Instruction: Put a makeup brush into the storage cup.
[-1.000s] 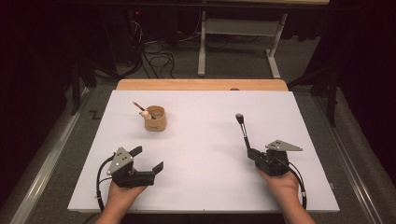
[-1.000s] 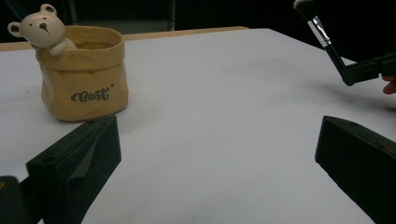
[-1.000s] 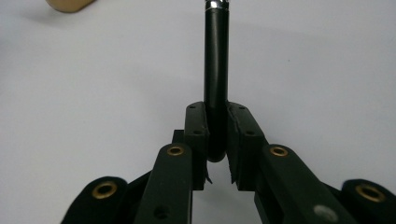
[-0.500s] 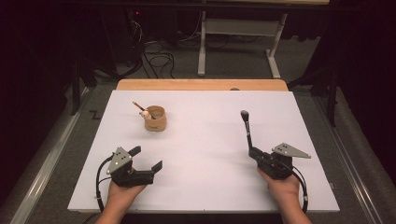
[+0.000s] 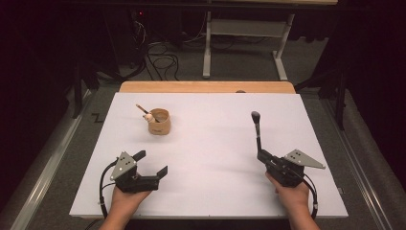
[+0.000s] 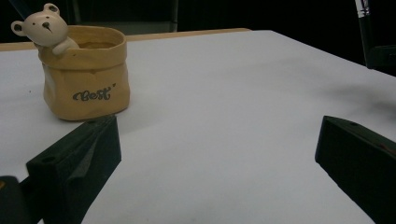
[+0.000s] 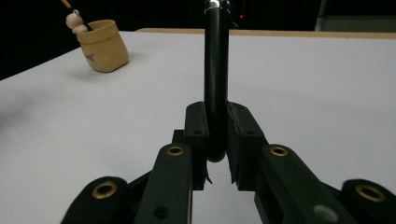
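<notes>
We see a white bench (image 5: 210,158) in a dark room. Our right gripper (image 5: 262,154) pinches a black pen (image 5: 257,129); the left gripper (image 5: 152,164), jaws spread, faces the yellow cup (image 5: 159,121).

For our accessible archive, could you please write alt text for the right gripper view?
The right hand-held gripper is shut on a black pen that stands up between its jaws, above a white table. Far left on the table stands a yellow pot with a small bear figure at its rim.
</notes>
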`<state>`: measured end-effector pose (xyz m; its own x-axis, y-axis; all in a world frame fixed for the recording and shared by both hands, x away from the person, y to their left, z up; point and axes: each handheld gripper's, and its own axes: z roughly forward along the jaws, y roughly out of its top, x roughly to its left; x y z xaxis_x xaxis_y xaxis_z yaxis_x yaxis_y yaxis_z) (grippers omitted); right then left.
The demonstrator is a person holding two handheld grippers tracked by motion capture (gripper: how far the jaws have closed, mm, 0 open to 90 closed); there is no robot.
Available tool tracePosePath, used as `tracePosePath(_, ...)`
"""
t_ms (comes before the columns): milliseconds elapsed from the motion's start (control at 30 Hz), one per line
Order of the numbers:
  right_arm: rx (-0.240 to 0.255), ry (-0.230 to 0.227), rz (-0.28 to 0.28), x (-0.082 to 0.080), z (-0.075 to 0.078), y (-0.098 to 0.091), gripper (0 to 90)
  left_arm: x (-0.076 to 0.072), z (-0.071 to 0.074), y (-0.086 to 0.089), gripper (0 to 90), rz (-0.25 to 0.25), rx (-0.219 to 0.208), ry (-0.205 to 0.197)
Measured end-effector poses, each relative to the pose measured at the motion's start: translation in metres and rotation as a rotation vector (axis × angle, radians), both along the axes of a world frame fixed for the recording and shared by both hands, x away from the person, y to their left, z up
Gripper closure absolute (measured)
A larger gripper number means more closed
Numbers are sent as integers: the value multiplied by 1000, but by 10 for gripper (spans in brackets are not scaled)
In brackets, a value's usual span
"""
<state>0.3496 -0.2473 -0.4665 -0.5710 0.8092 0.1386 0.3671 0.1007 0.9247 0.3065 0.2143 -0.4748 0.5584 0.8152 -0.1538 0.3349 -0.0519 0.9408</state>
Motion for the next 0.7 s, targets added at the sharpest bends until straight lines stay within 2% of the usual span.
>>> tracePosePath(267,12,-56,6,-2,0,-1,807,-1,1,1,13,-6,-8,-9)
tracePosePath(700,22,-74,33,-5,2,1,807,-1,0,-2,13,-14,-11,-12)
